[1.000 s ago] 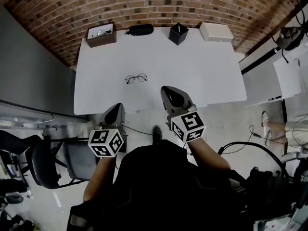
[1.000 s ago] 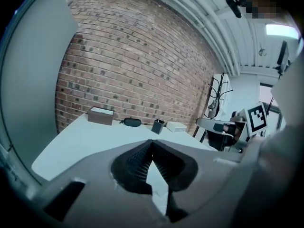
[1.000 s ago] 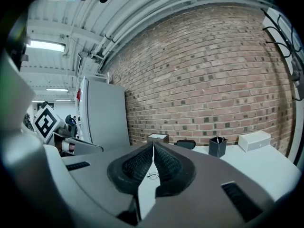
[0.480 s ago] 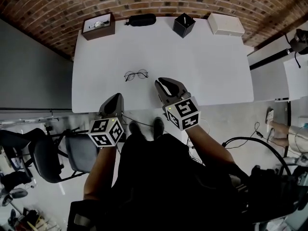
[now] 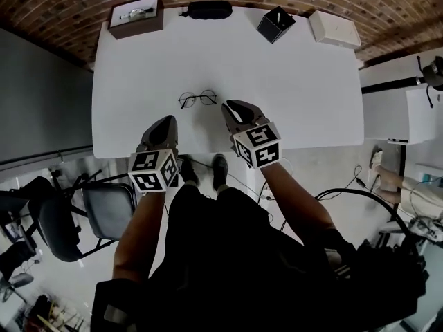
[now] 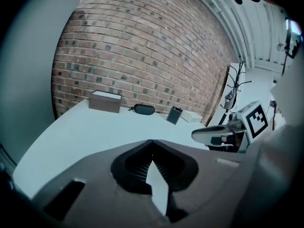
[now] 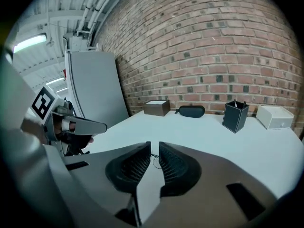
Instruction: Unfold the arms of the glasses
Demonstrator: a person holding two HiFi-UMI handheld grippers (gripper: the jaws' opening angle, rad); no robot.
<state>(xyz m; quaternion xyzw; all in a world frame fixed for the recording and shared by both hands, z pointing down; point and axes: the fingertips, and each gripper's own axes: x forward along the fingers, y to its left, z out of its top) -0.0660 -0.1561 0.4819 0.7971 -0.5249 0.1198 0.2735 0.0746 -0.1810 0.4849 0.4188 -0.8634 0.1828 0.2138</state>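
White tabletop (image 5: 311, 81) in front of a brick wall (image 7: 213, 42) carried the glasses (image 5: 196, 99). They lay flat, thin-rimmed with round lenses, and were too small to show whether their arms were folded. Just right of the glasses, on the side towards the person, the right gripper (image 5: 232, 106) pointed its tips near the frame without touching it. Its jaws stood almost together, with only a thin slit between them, and clamped nothing. Left of the glasses and further from them, the left gripper (image 5: 166, 122) had its jaws fully together and was also empty. Well beyond the glasses, along the far edge, stood a brown box (image 5: 136, 16), a black case (image 5: 206, 9), a black pen holder (image 5: 275, 24) and a white box (image 5: 334, 28). The right gripper view caught part of the glasses through its own slit. The left gripper view did not show them at all, only the right gripper off to one side.
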